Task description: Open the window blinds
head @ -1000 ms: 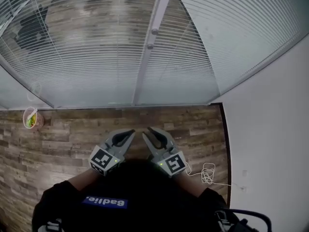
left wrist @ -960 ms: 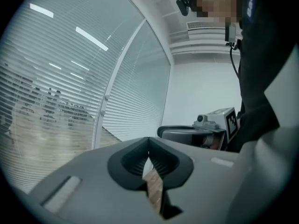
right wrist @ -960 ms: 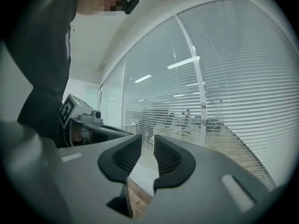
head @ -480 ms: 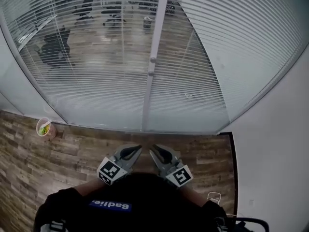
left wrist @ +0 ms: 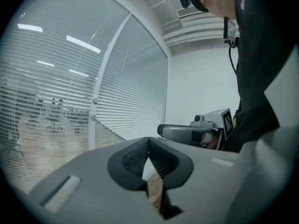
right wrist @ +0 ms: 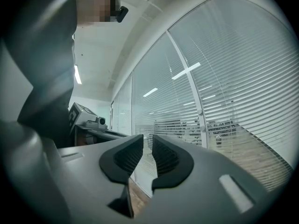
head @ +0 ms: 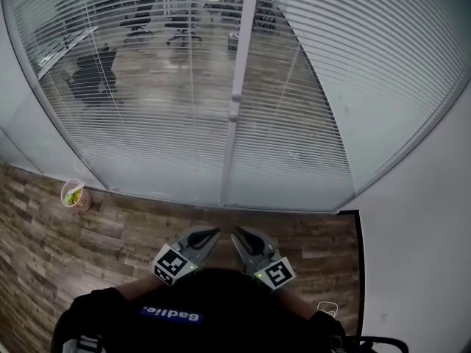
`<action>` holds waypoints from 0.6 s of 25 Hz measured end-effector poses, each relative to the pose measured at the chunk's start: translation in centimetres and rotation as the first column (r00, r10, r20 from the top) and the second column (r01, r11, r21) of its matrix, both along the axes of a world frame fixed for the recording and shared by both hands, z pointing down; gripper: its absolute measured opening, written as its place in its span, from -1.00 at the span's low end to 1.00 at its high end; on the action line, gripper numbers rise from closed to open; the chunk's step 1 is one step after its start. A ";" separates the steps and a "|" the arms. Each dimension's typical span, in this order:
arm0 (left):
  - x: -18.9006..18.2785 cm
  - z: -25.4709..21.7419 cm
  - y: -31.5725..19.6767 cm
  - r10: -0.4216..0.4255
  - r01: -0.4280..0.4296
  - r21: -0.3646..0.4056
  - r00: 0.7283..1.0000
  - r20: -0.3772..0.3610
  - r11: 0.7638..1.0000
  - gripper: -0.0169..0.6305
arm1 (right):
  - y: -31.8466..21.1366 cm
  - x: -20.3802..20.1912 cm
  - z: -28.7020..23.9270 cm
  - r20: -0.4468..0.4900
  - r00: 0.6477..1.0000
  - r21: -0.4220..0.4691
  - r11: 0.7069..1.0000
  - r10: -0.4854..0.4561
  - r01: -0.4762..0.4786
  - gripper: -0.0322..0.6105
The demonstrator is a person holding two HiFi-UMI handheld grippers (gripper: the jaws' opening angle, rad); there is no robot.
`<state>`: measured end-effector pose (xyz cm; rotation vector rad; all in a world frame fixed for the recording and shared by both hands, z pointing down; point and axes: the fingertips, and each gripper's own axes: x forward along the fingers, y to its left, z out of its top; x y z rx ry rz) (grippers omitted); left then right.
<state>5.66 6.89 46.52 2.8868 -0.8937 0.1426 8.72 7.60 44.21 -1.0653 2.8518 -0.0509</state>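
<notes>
White slatted window blinds (head: 147, 123) hang lowered across the glass wall, above the brown wood-plank floor (head: 51, 263). The grey left gripper (head: 208, 234) is clenched and empty. The grey right gripper (head: 240, 235) has just been closing; a narrow gap shows between its jaws, with nothing in it.

This is an office. Tall glass partition walls (head: 110, 160), hung with white horizontal-slat blinds (head: 353, 72) and split by a white metal post (head: 237, 87), close off the near side. Through the slats, black swivel chairs on castor bases (head: 179, 26) stand about a larger room beyond. Grey-brown wood-plank flooring (head: 44, 256) runs up to the glass, a plain white painted wall (head: 419, 256) meets it at the corner, and overhead there is a long white ceiling strip light (right wrist: 77, 73) and a slatted air vent (left wrist: 189, 12).
</notes>
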 end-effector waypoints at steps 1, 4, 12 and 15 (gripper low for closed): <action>0.0 0.2 0.1 0.001 -0.001 -0.001 1.000 0.001 1.000 -0.95 | 0.1 -0.1 0.2 -0.004 1.000 0.001 1.000 -0.004 0.004 -0.70; -0.3 0.1 0.2 0.002 -0.002 -0.004 1.000 -0.003 1.000 -0.95 | 0.4 -0.6 0.2 -0.023 1.000 0.008 1.000 -0.015 0.015 -0.71; -1.1 0.3 0.1 0.013 -0.013 -0.008 1.000 -0.005 1.000 -0.95 | 0.4 -1.7 0.2 -0.048 0.999 -0.008 1.000 -0.023 0.022 -0.72; -1.4 0.3 0.2 0.015 -0.015 -0.008 1.000 -0.011 1.000 -0.95 | 0.5 -2.0 0.3 -0.055 0.998 -0.006 1.000 -0.021 0.020 -0.73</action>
